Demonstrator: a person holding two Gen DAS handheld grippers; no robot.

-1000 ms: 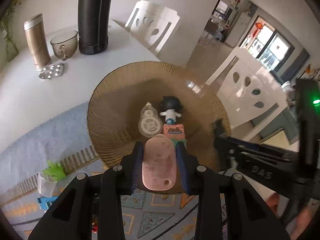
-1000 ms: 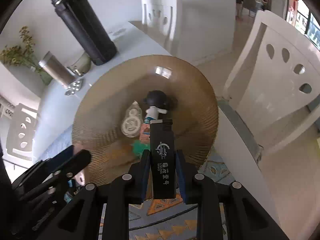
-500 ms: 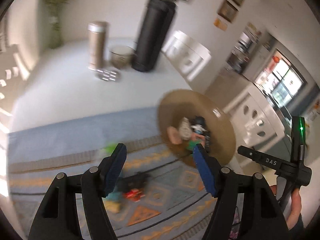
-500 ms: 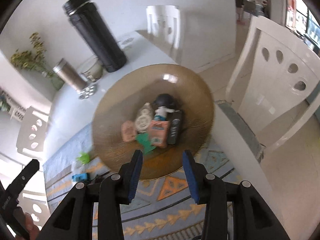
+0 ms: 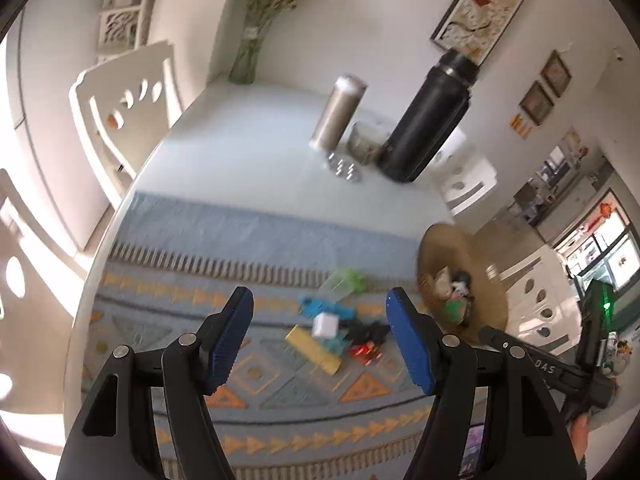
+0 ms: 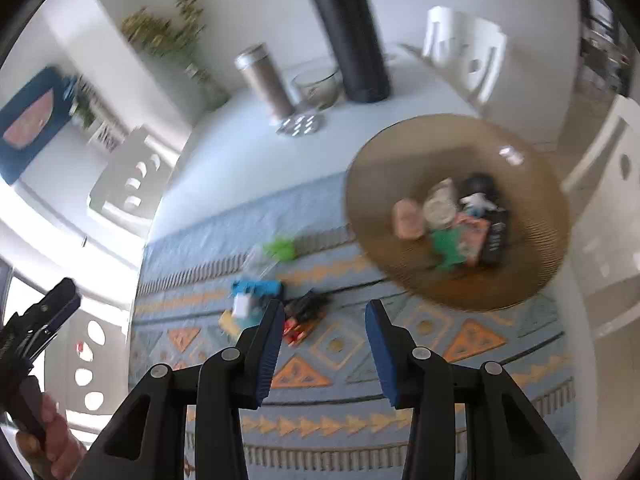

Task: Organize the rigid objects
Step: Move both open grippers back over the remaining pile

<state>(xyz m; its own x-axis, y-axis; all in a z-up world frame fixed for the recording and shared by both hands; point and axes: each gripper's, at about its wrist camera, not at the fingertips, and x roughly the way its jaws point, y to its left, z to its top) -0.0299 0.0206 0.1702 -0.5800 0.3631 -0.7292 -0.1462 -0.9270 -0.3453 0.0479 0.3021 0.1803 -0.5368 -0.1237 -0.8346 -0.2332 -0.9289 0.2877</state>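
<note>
Though blurred, yellow block (image 5: 314,349) diagonal.

Left gripper (image 5: 320,310) up over the patterned mat (image 5: 248,248), blue pads (image 5: 230,338) spread wide with nothing between. Little heap of toys (image 5: 340,328) on the mat below (bit blurry). Brown woven tray (image 5: 484,292) off right, already loaded. Right gripper (image 5: 540,364) poking in at the edge.

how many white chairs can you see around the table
3 in the left wrist view: one chair at the table's far left, one behind the black flask, one at right beyond the woven tray. More may be hidden.
</note>
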